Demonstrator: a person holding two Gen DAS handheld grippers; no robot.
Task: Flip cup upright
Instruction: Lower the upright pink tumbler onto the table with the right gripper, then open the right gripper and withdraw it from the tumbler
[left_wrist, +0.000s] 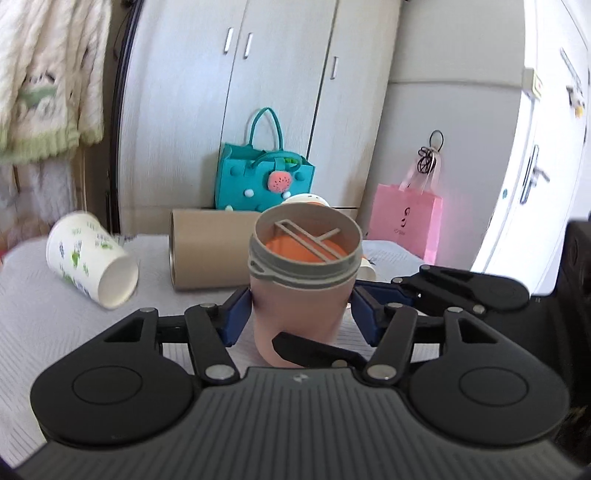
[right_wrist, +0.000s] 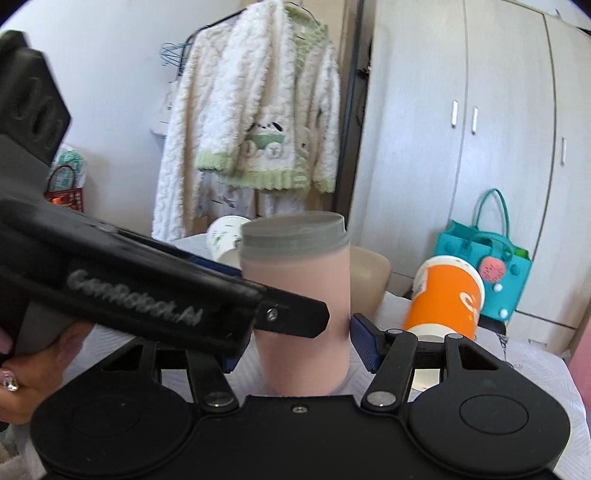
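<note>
A pink cup (left_wrist: 299, 314) with a grey threaded rim stands upright on the white cloth-covered table (left_wrist: 44, 325), mouth up, a grey strainer inside. It also shows in the right wrist view (right_wrist: 299, 295). My left gripper (left_wrist: 297, 317) has its blue pads on both sides of the cup, the left pad touching, the right pad a little apart. My right gripper (right_wrist: 295, 343) also flanks the cup, with a small gap at its right pad; its left finger is hidden behind the left gripper's body.
A white paper cup (left_wrist: 90, 254) lies on its side at left. A tan cylinder (left_wrist: 210, 251) lies behind the pink cup. An orange cup (right_wrist: 445, 299) stands upside down at right. A teal bag (left_wrist: 260, 177) and pink bag (left_wrist: 404, 221) are behind the table.
</note>
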